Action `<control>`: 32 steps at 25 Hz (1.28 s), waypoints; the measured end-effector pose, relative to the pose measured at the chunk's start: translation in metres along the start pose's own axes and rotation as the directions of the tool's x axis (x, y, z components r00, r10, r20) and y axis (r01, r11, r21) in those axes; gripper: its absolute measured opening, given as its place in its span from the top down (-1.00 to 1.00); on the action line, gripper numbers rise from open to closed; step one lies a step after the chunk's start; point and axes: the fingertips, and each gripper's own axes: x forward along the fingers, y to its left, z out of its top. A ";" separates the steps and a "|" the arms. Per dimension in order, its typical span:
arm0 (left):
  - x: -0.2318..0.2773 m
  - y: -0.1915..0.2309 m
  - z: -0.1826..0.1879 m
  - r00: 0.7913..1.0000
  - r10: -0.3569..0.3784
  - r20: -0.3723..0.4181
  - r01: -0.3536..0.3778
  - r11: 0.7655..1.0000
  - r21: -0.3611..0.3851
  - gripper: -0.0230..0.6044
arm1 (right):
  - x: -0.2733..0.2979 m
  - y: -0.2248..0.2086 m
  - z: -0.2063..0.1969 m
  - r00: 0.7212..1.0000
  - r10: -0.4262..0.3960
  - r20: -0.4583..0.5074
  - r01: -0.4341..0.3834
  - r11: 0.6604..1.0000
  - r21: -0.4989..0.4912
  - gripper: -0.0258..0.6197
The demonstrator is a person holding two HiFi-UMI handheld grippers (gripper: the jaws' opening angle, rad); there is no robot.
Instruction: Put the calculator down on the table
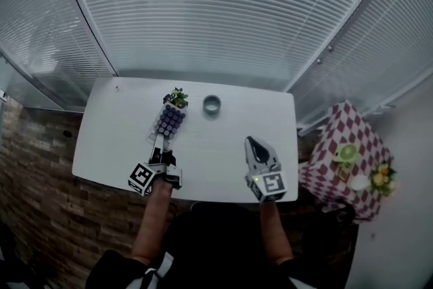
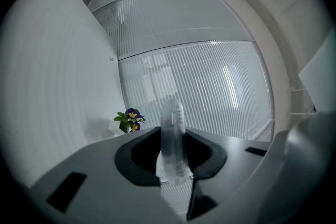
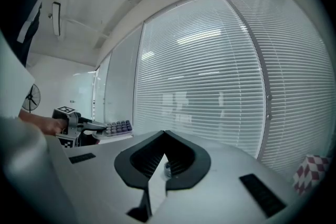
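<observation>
head view with both gripper views. the left hand-held gripper (image 1: 161, 153) is clamped on the near end of the calculator (image 1: 169, 122). the calculator's keyed face is turned up, and its far end reaches toward a small potted plant (image 1: 177, 99) at the back of the white surface (image 1: 223, 145). in the left gripper view the calculator appears edge-on between the two jaws, with both pads pressed against it. the right hand-held gripper (image 1: 252, 144) is to the right, well apart from the calculator, its jaws closed tip to tip with nothing between them. a small grey ring (image 1: 212, 105) sits on the surface near the plant. a side table (image 1: 342, 139) with a checked cloth stands off to the right.

progress — judged from these views, the carrying part looks nearly over. the calculator is flat, parallel to the surface and low over a bare patch of it, left of centre. whether its underside already touches cannot be told: the right gripper view shows it about level with the surface's top, but neither a gap nor contact is clear. what is left is any last lowering, then opening the left jaws and drawing that hand-held gripper back toward the near edge — the task counts as done only once the calculator lies free.
</observation>
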 end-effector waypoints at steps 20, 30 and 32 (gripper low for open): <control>0.041 0.127 -0.085 0.933 0.121 -0.338 -0.129 0.992 -0.001 0.61 | -0.003 -0.011 -0.012 0.999 -0.011 -0.034 0.011 1.000 0.004 0.90; 0.051 0.193 -0.124 0.853 0.198 -0.483 -0.227 0.974 -0.002 0.61 | -0.001 -0.024 -0.006 0.999 -0.030 -0.025 0.030 1.000 0.006 0.90; 0.055 0.197 -0.127 0.850 0.202 -0.486 -0.237 0.971 -0.011 0.61 | -0.002 -0.025 -0.011 0.999 -0.025 -0.029 0.026 1.000 0.017 0.90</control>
